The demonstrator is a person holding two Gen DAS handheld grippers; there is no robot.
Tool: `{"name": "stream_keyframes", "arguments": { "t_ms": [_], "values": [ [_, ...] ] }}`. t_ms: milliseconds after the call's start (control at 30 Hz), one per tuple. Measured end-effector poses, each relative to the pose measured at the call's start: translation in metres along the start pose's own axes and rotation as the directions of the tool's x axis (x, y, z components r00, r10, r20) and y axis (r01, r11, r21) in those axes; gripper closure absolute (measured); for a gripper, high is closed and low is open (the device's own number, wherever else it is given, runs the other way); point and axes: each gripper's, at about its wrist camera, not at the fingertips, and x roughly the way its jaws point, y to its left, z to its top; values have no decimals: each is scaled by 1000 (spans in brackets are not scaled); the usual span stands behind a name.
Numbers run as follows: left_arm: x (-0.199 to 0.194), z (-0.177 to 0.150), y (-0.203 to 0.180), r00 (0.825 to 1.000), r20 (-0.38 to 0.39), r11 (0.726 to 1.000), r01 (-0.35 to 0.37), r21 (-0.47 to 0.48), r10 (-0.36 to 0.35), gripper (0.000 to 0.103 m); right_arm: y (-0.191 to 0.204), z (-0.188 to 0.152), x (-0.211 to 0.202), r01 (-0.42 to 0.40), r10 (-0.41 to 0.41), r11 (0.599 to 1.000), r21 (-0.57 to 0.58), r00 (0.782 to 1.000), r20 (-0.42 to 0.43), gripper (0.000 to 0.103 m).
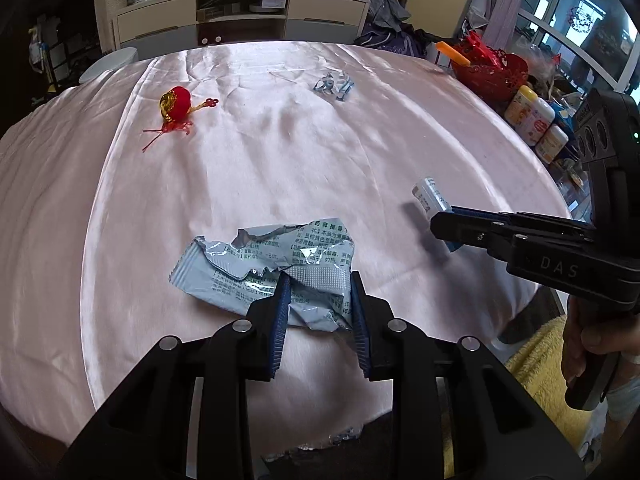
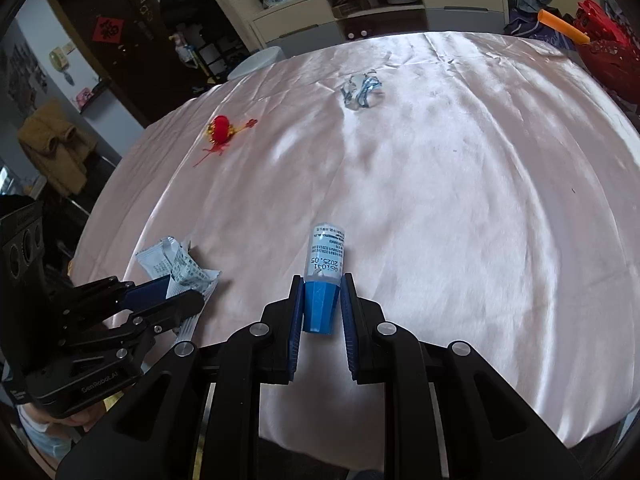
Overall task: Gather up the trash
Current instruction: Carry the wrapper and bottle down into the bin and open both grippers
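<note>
Blue-capped vial [image 2: 325,276] in R gripper [image 2: 322,296]; cap only in R view.

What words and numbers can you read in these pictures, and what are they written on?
"2025.05": on the label of the small vial, upside down.
"AS1041": beside that date, my best reading.
"DAS": on the right gripper body.
"GenRobot.AI": on the left gripper body, faint.
Chinese print on the torn foil wrapper: too small to read.
Red diamond sign on the dark door: one Chinese character, blurred.
Bottles beside the table: labels unreadable.
</note>
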Motion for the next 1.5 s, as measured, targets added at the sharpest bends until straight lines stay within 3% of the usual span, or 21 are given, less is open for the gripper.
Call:
{"name": "stream_keyframes", "arguments": {
  "t_ms": [267, 433, 700, 1000, 1200, 1500],
  "values": [
    [-52, -58, -15, 998, 57, 999, 25, -29, -23, 76, 30, -55, -27, -63, 63, 997, -47, 998, -5, 83],
    [-60, -91, -27, 998, 45, 999, 39, -25, -38, 76, 37, -88, -31, -81, 80, 996, -48, 996, -27, 83],
    [-44, -138, -29, 998, -32, 998, 45, -51, -47, 76, 38, -135, -10, -77, 73, 996, -37, 991, -115, 83],
    [-2, -179, -16, 988, -148, 993, 31, -116, -49, 76, 35, -163, 17, -44, 39, 999, -22, 981, -189, 83],
    [21, -194, -14, 975, -210, 989, 41, -143, -71, 75, 28, -171, 30, -18, 17, 1000, -1, 976, -216, 83],
    [26, -201, -14, 972, -226, 989, 29, -142, -61, 72, 26, -173, 31, -30, 33, 999, 16, 979, -202, 81]
  ]
}}
